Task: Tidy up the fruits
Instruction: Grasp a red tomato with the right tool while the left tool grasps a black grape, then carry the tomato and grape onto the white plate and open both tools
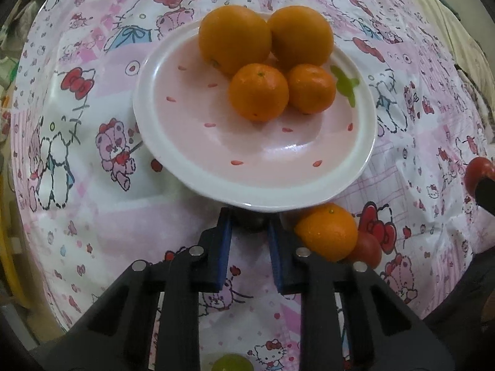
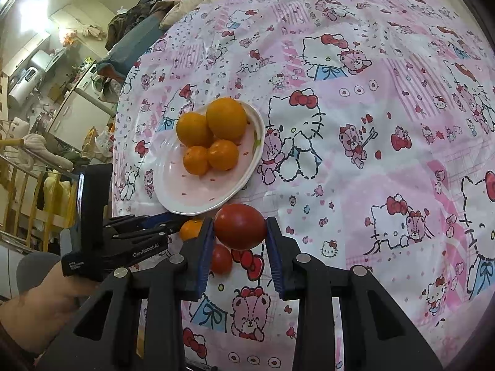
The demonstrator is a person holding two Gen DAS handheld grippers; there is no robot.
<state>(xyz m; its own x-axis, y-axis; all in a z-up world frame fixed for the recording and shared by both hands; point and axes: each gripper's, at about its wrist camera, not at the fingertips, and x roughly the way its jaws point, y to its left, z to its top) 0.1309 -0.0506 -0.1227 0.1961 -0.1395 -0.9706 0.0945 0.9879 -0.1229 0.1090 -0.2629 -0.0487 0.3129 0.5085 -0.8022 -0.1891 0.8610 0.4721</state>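
Note:
A pink plate point(image 1: 247, 160) with a white rim holds several oranges point(image 1: 258, 92) at its far side; it also shows in the right wrist view point(image 2: 198, 191). My left gripper point(image 1: 250, 238) is open and empty just before the plate's near rim. A loose orange point(image 1: 328, 232) and a red tomato point(image 1: 368, 249) lie on the cloth right of its right finger. My right gripper point(image 2: 239, 232) is shut on a red tomato point(image 2: 239, 225), held above the cloth near the plate. A second tomato point(image 2: 221, 259) and the loose orange point(image 2: 191, 228) lie below it.
The table wears a pink Hello Kitty cloth point(image 2: 355, 123). A green fruit point(image 1: 230, 363) peeks out under the left gripper. The left hand-held gripper point(image 2: 123, 241) shows in the right wrist view. The table's left edge drops off to a cluttered room point(image 2: 46, 108).

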